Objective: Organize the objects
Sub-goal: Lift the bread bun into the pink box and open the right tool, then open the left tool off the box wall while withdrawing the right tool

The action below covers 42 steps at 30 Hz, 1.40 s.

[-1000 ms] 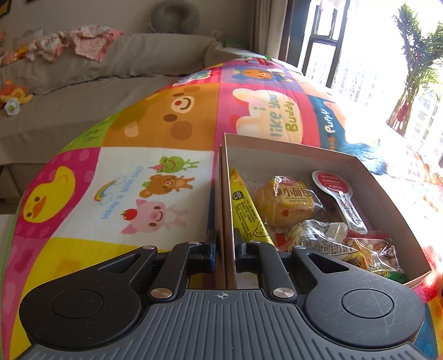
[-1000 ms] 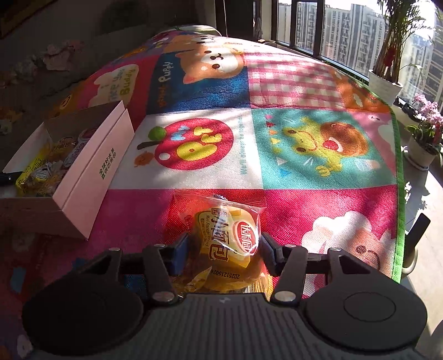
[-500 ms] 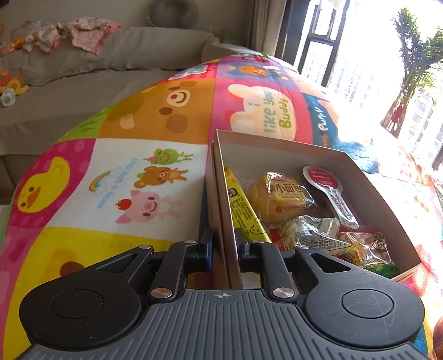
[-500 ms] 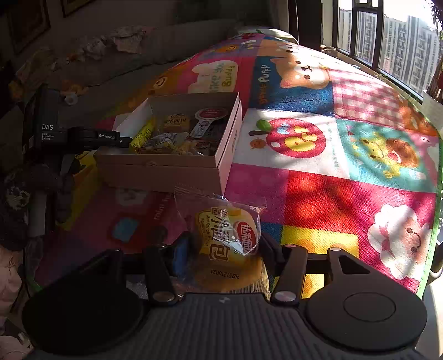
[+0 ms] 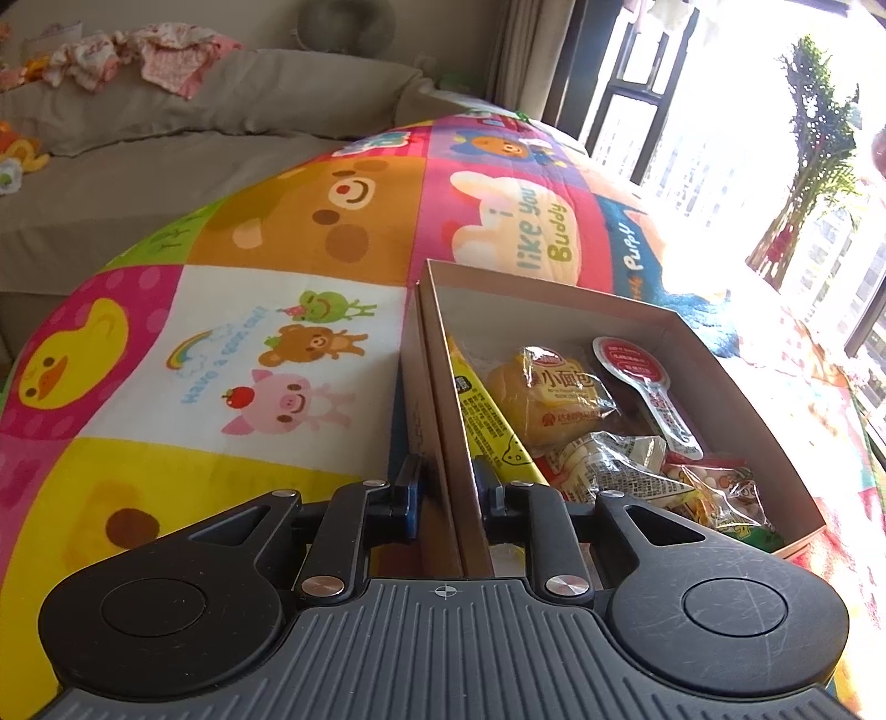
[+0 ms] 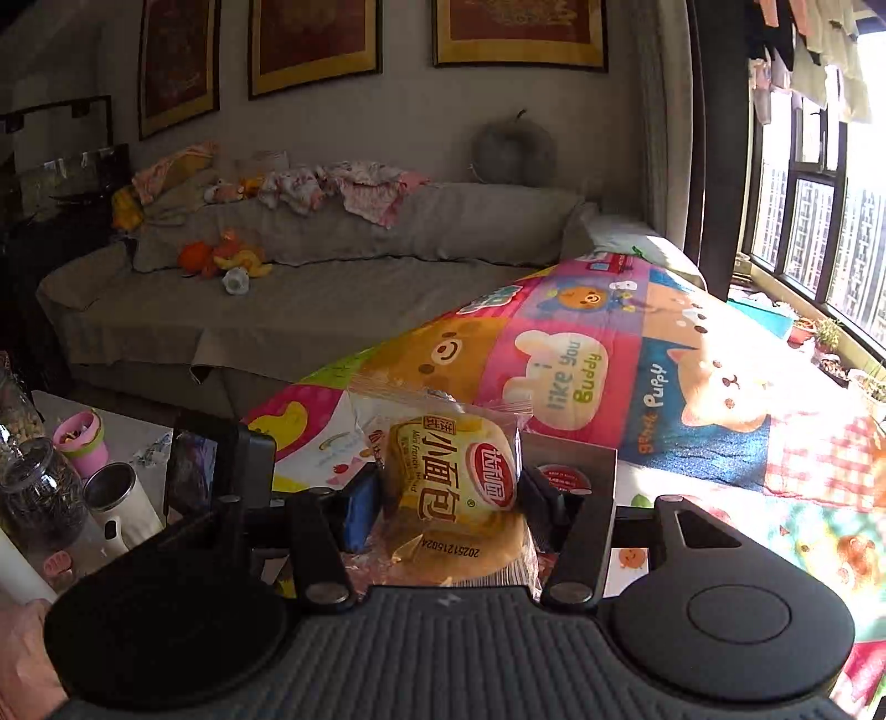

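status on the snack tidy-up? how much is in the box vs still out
Done: several snacks already lie in the cardboard box, including a bread bun. In hand: the right gripper holds a wrapped bun. The left gripper straddles the box wall, its jaws just opening. Left: dropping that bun in.

A grey sofa point(image 6: 310, 299) stands under three framed pictures point(image 6: 313, 41); windows point(image 6: 814, 232) to its right pour sunlight over the cartoon mat point(image 5: 266, 354).
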Motion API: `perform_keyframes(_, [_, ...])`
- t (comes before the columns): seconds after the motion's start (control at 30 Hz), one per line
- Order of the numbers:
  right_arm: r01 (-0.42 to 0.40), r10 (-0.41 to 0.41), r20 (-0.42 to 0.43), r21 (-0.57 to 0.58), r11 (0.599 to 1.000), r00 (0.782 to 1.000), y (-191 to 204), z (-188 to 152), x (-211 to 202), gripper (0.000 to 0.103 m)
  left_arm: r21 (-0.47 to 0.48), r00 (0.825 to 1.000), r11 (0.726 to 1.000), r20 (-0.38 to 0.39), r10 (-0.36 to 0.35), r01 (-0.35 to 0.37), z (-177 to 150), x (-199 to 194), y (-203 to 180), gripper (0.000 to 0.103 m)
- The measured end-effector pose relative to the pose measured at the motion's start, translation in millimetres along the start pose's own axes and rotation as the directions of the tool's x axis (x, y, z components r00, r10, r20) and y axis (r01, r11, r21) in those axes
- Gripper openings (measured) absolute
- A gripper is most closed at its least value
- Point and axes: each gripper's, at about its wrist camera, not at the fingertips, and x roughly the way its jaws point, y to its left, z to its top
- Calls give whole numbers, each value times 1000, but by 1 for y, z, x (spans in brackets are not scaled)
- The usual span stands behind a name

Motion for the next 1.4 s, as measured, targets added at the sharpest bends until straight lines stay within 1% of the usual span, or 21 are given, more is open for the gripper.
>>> perform_keyframes(0.1, [4, -4, -5, 16, 1000, 1000, -7, 18, 37, 53, 4, 1000, 1000, -3, -4, 4, 0, -1, 0, 21])
perform_keyframes(0.23, [-5, 9, -40, 105, 994, 999, -25, 27, 88, 53, 10, 1000, 1000, -8, -3, 3, 1, 0, 0, 21])
perform_keyframes(0.4, [-18, 38, -96, 204, 979, 995, -41, 17, 130, 54, -10, 1000, 1000, -11, -6, 6, 3, 2, 0, 21])
perform_keyframes(0.5, [-31, 63, -132, 234, 972, 989, -46, 5, 144, 57, -4, 1000, 1000, -14, -11, 11, 4, 3, 1, 21])
perform_keyframes(0.63, [-10, 43, -145, 225, 974, 989, -52, -7, 145, 59, -1, 1000, 1000, -15, -16, 16, 4, 3, 1, 21])
perform_keyframes(0.77, [2, 32, -157, 210, 978, 987, -61, -20, 135, 59, 0, 1000, 1000, -17, -17, 17, 4, 3, 1, 21])
perform_keyframes(0.83, [16, 11, -155, 166, 986, 988, -61, -31, 123, 60, 1, 1000, 1000, -17, -15, 15, 4, 3, 1, 22])
perform_keyframes(0.87, [37, -18, -151, 124, 992, 988, -60, -38, 114, 62, 1, 1000, 1000, -17, -15, 15, 4, 3, 1, 22])
perform_keyframes(0.93, [87, -79, -142, 47, 995, 987, -57, -52, 96, 62, 1, 1000, 1000, -17, -12, 12, 4, 3, 1, 21])
perform_keyframes(0.97, [100, -96, -142, 17, 995, 985, -57, -59, 87, 62, 3, 1000, 1000, -18, -9, 9, 3, 2, 0, 21])
perform_keyframes(1.03, [93, -93, -154, -8, 996, 984, -61, -73, 71, 62, 9, 1000, 1000, -21, -4, 4, 4, 2, -2, 21])
perform_keyframes(1.1, [85, -86, -174, -17, 996, 981, -66, -87, 53, 62, 15, 1000, 1000, -26, 0, 0, 5, 3, -6, 21])
perform_keyframes(1.2, [92, -94, -201, -20, 996, 975, -73, -107, 40, 62, 32, 999, 999, -38, 2, -1, 9, 10, -16, 20])
perform_keyframes(1.3, [114, -106, -221, 23, 993, 969, -83, -124, 41, 62, 66, 999, 998, -53, 0, 4, 17, 24, -34, 17])
perform_keyframes(1.33, [131, -120, -223, 35, 991, 967, -86, -128, 43, 62, 89, 998, 996, -57, -3, 8, 21, 32, -44, 17])
perform_keyframes(1.4, [164, -144, -223, 72, 984, 964, -96, -134, 50, 61, 166, 998, 986, -60, -6, 16, 28, 48, -64, 17])
